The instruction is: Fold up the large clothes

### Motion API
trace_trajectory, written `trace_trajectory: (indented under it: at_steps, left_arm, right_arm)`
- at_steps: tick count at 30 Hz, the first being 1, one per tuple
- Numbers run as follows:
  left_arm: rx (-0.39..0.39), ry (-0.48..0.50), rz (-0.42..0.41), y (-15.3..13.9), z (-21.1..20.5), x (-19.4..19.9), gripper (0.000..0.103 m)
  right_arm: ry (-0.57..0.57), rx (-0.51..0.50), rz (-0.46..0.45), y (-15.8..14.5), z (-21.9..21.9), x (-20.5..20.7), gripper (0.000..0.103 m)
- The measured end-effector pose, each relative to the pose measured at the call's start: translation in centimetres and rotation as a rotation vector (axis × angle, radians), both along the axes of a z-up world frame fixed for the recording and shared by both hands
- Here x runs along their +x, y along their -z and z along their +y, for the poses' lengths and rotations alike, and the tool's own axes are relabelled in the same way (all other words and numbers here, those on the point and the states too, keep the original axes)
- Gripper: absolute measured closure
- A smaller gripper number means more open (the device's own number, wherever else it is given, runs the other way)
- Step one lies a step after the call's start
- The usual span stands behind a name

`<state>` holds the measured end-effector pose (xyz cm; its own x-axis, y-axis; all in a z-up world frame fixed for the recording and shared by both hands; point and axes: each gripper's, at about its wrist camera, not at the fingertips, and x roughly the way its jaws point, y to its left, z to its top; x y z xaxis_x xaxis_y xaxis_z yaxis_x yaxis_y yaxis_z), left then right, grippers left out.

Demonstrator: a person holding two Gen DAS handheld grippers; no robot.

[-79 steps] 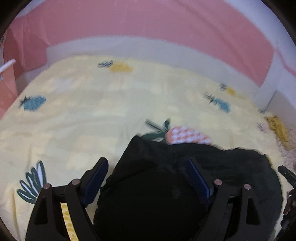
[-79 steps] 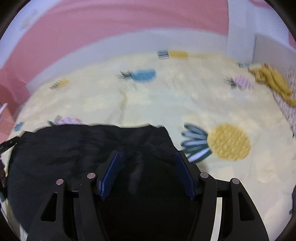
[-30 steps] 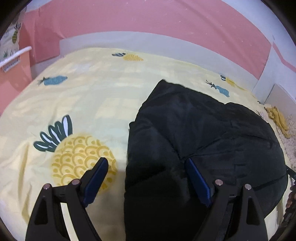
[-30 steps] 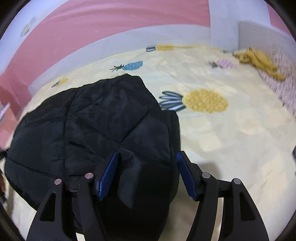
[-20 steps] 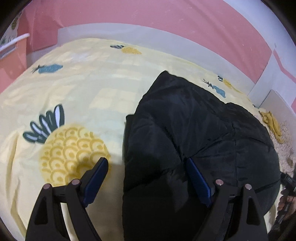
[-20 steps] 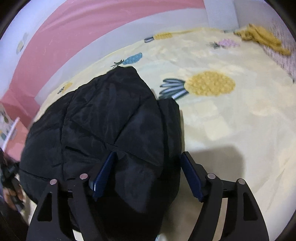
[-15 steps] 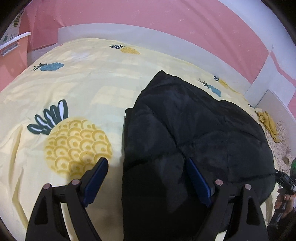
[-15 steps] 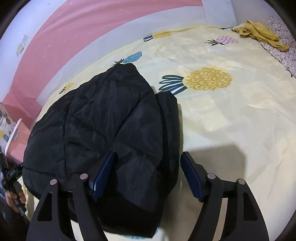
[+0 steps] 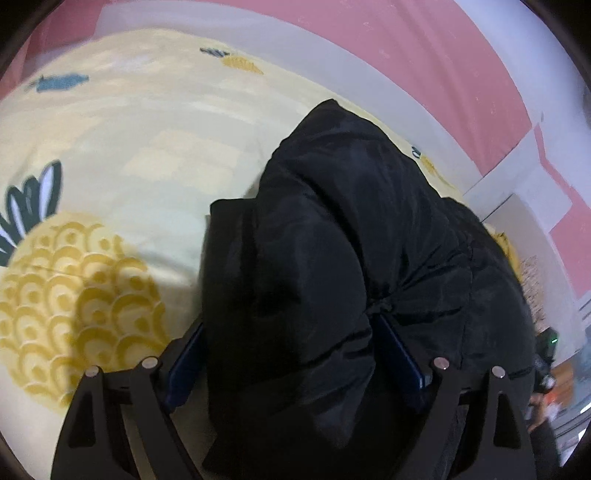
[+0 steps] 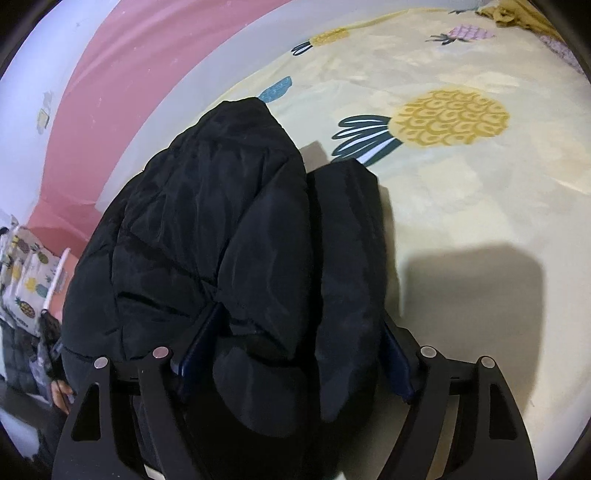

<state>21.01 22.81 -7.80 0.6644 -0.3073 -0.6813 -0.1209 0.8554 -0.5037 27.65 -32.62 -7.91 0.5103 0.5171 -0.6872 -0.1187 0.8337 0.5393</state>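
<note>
1. Nearest to me, my left gripper stood with its fingers spread wide, and a thick bulge of the black padded jacket filled the gap between them. Whether the pads truly pinched the cloth I could not tell; the jaws looked open around it rather than clamped.
2. My right gripper was much the same: fingers apart, the jacket bunched between them at the near hem. I judged both tools sat at that edge because it was the side closest to me and the natural place to take hold for a fold.
3. Past the fingers, the jacket lay on the bed sheet in a doubled heap, one narrower panel lying alongside the main body on the right, apparently a sleeve or side tucked in.
4. Beyond it, the yellow sheet showed its pineapple print, bare of other clothes near the jacket.
5. Farthest off, a pink and white wall bordered the bed, and a mustard-coloured cloth lay at the far corner.
</note>
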Motion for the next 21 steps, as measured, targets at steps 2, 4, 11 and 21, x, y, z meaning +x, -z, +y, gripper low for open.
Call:
trace_trajectory:
  at_steps: [2, 4, 11, 21]
  left_arm:
    - [-0.018, 0.01, 0.0, 0.1, 0.2, 0.1, 0.012]
    - [-0.012, 0.013, 0.003, 0.0, 0.0, -0.3, 0.012]
    - [0.003, 0.038, -0.005, 0.0, -0.1, 0.6, 0.011]
    - [0.03, 0.064, 0.014, -0.4, -1.5, 1.6, 0.011]
  right_arm:
    - [-0.005, 0.037, 0.006, 0.3, -0.1, 0.5, 0.024]
    - [-0.015, 0.039, 0.01, 0.1, 0.0, 0.2, 0.027]
    - [-0.077, 0.067, 0.014, 0.8, 0.4, 1.5, 0.032]
    - [-0.086, 0.088, 0.015, 1.4, 1.1, 2.2, 0.044]
